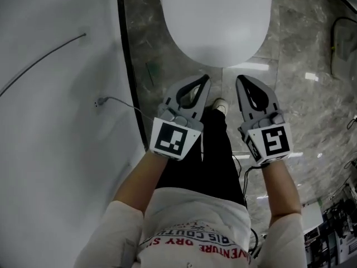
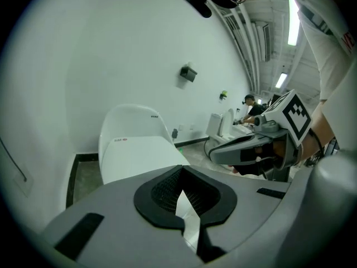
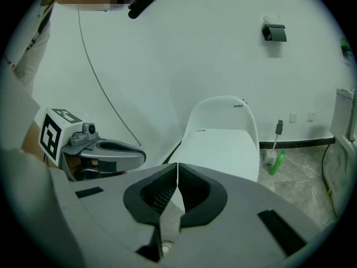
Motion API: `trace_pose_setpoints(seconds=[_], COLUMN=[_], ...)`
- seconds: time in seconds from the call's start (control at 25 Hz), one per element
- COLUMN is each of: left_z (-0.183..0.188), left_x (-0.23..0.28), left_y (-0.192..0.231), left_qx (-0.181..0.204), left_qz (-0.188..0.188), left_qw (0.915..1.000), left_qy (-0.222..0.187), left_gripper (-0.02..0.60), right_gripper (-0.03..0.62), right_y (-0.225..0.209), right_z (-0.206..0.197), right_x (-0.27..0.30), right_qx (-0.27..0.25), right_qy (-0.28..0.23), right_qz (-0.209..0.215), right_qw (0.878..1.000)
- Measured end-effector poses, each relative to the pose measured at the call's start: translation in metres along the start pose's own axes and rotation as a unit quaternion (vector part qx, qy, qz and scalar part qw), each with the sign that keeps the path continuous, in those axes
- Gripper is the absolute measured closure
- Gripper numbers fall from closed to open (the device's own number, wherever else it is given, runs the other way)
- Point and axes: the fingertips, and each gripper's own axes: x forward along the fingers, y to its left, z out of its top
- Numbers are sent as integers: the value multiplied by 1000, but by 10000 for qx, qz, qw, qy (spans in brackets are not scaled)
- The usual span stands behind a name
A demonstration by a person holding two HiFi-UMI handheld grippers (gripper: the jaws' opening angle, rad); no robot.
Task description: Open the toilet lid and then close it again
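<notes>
Left gripper (image 1: 204, 80) and right gripper (image 1: 241, 81) are both sitting clenched on nothing, hovering side by side just short of the toilet lid (image 1: 217, 21), which is lying shut ahead, probably staging to lift its near edge.

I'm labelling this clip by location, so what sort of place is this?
Most likely a bathroom or toilet room: a white oval toilet, lid down, stands on a grey marble-look tiled floor, with a slim green plastic bottle beside it at the white wall.
</notes>
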Motion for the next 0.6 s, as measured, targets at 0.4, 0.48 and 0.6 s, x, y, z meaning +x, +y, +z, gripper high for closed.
trace_pose_setpoints(seconds=[0.4, 0.48, 0.6], left_z=[-113, -124, -137], left_x=[48, 53, 60], left_y=[11, 17, 24], left_qx=[1405, 1956, 2370], left_qz=[390, 439, 407], left_qw=[9879, 9773, 9657], left_qy=[527, 689, 981], left_gripper=[575, 574, 549], right_gripper=[577, 577, 577], right_y=[-23, -23, -24], right_z=[-108, -117, -130], right_x=[57, 66, 72], right_qx=[-1542, -1869, -2350], right_qy=[680, 729, 900], right_qz=[-91, -42, -79], right_qw=[9857, 9797, 9678])
